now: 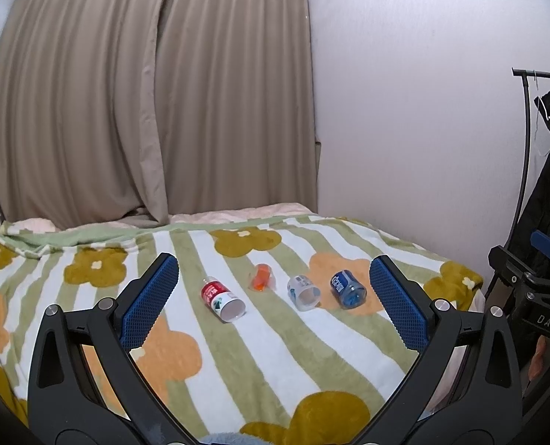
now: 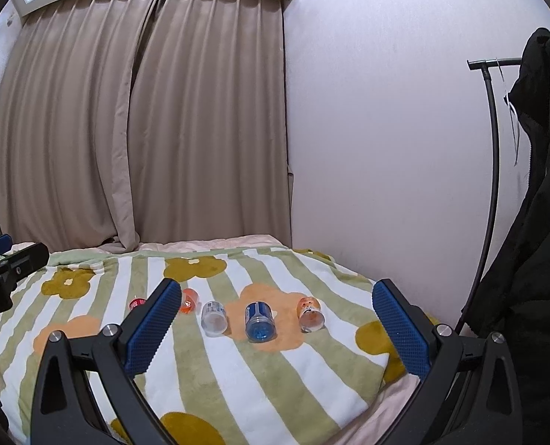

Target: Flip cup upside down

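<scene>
Fingers of both the left gripper point(image 1: 273, 293) and the right gripper point(image 2: 275, 315) stand wide apart, holding nothing, well short of the cups. Five small cups, among them the blue cup point(image 2: 260, 322), clear cup point(image 2: 213, 319) and red cup point(image 1: 222, 298), lie on their sides in a row on the blanket point(image 2: 293, 371) covering the bed. None is inverted; judged not begun.

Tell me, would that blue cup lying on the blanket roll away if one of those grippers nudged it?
Probably a little. The blue cup lies on its side, so its round wall could roll, though the soft blanket should slow it. It looks like thin clear plastic, so likely light and easily squashed. Both grippers are open and away from it.
</scene>
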`<state>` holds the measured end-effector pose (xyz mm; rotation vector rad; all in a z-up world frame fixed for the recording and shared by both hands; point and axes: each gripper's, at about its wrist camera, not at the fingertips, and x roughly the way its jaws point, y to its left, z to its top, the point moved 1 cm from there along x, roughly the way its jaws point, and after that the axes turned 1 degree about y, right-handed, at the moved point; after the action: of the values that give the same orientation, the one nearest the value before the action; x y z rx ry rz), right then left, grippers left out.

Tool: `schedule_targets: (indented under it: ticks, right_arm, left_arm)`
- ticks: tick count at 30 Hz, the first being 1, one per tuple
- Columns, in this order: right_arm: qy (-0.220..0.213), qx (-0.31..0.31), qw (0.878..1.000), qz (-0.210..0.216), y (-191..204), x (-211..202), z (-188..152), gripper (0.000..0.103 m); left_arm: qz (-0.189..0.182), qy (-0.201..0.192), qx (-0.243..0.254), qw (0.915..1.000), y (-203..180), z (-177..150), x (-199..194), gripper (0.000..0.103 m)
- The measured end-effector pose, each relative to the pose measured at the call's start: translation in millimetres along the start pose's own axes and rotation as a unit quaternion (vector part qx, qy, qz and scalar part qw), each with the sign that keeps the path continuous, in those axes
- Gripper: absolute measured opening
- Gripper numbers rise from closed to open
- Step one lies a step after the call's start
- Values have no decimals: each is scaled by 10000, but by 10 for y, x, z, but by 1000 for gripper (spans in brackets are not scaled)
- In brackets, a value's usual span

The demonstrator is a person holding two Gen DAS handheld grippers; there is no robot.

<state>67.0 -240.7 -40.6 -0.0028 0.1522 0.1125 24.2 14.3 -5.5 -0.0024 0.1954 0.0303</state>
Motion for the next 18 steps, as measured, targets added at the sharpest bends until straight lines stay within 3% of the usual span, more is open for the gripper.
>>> schedule_targets:
  ticks: [12, 18]
  right_arm:
    - [58, 96, 9997, 205, 5, 173, -16, 103]
    - [390, -154, 9978, 506, 141, 402, -22, 103]
  left_arm:
    - [48, 145, 42, 9999, 9, 103, 135, 103]
    - [304, 606, -294, 9973, 410, 321, 624, 103]
